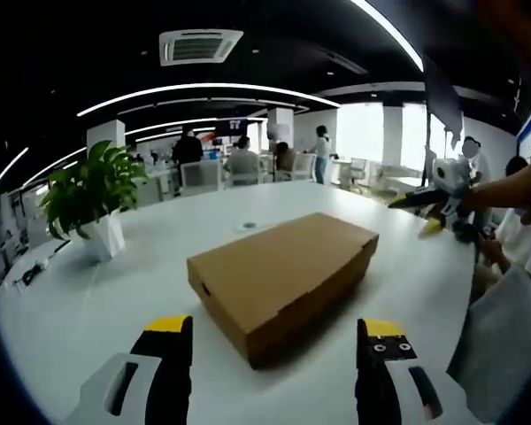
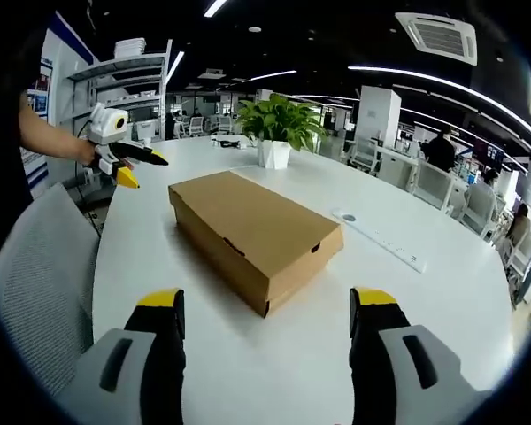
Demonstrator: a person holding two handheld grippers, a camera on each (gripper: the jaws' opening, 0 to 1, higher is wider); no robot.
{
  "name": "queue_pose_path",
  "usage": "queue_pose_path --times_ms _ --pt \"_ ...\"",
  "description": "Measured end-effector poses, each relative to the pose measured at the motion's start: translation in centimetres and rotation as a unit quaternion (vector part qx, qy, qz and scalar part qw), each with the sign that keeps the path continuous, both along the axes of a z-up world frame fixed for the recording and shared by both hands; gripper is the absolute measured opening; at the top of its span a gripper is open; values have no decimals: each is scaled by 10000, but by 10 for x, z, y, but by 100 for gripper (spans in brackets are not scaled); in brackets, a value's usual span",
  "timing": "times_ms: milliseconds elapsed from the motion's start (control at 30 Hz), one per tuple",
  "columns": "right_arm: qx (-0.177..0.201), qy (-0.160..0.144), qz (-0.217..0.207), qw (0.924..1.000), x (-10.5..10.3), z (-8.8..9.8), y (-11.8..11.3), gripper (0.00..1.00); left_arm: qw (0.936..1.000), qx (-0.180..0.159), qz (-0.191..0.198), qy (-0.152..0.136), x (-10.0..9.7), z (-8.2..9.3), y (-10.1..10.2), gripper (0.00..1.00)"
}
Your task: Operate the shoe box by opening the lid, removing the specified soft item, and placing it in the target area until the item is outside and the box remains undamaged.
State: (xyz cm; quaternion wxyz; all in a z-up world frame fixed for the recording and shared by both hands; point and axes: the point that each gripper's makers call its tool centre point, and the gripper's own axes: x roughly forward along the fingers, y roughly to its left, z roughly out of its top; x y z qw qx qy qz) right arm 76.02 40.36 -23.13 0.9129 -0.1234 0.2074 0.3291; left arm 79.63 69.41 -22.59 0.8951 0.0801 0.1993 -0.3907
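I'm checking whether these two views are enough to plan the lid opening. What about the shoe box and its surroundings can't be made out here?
- Contents of the shoe box: hidden by its closed lid, in both views.
- Lid hinge side: not readable in either view.
- Target area: nothing on the white table marks it.
- Strip on the table, right gripper view: print too small to read.
- Left gripper and right gripper: bodies cut off by the bottom edge.

A plain brown cardboard shoe box (image 1: 283, 282) lies flat on the white table (image 1: 115, 301), lid shut, long axis running from 7 toward 1 o'clock in the left gripper view, a small notch in its near end.
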Motion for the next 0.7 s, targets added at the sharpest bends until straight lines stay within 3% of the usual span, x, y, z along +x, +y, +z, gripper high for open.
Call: queue_pose_path --times_ms 700 --pt "-51 135 258 9996 35 -27 17 53 9995 188 179 199 23 -39 -10 62"
